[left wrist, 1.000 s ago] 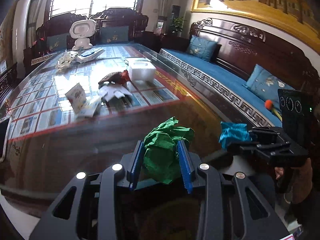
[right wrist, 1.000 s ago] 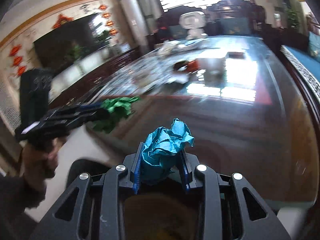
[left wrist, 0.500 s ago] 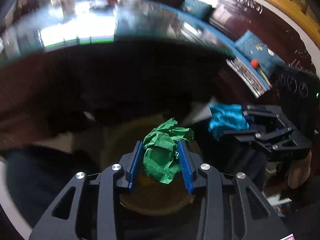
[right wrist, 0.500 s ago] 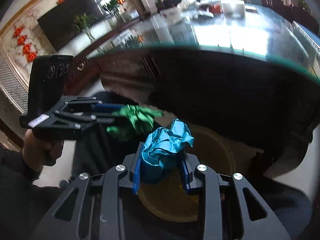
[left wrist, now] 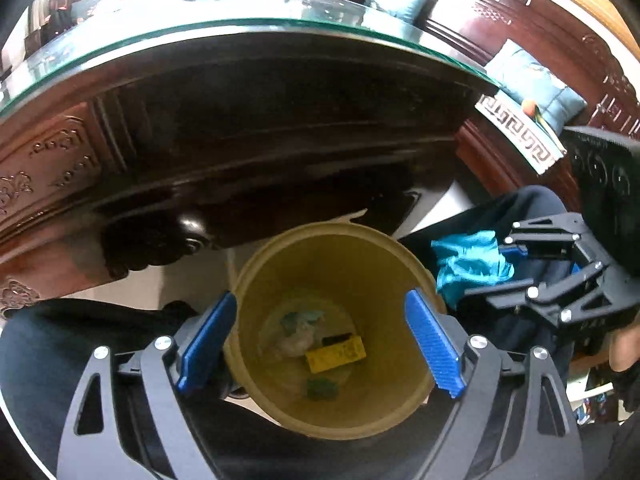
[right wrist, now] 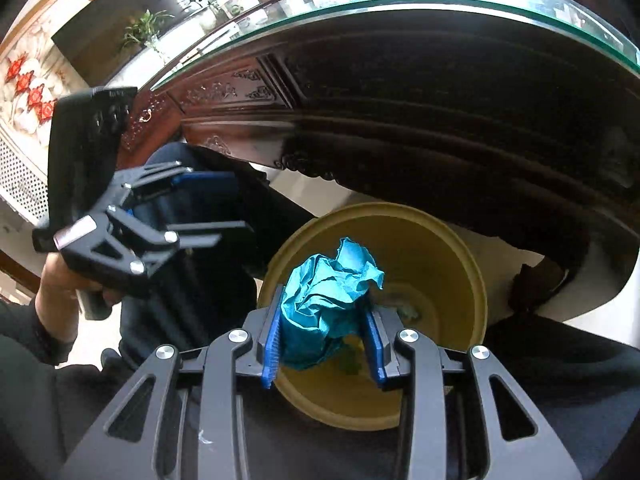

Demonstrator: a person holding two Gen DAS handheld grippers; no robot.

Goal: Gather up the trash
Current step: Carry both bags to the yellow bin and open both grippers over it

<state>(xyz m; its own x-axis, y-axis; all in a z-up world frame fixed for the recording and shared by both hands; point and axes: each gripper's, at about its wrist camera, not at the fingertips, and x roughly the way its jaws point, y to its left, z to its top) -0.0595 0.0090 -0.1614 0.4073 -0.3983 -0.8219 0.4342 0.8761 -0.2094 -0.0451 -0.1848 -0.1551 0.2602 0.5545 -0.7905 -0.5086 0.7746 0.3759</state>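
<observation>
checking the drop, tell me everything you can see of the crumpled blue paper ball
The crumpled blue paper ball is a creased teal wad with a peak sticking up. It sits between the right gripper's blue ribbed pads, whose jaws have just been opening, directly above the mouth of the round yellow plastic bin. It has not yet dropped.

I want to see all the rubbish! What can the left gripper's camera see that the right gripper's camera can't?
Only the left camera looks straight down to the bottom of the bin, where a yellow box and a small green paper ball lie, between the wide-open left gripper. It also shows blue cushions.

Only the right camera shows the potted plants and red wall decorations.

Both show the yellow bin, the dark wooden table and the blue paper ball, between the right gripper's opening jaws.
</observation>
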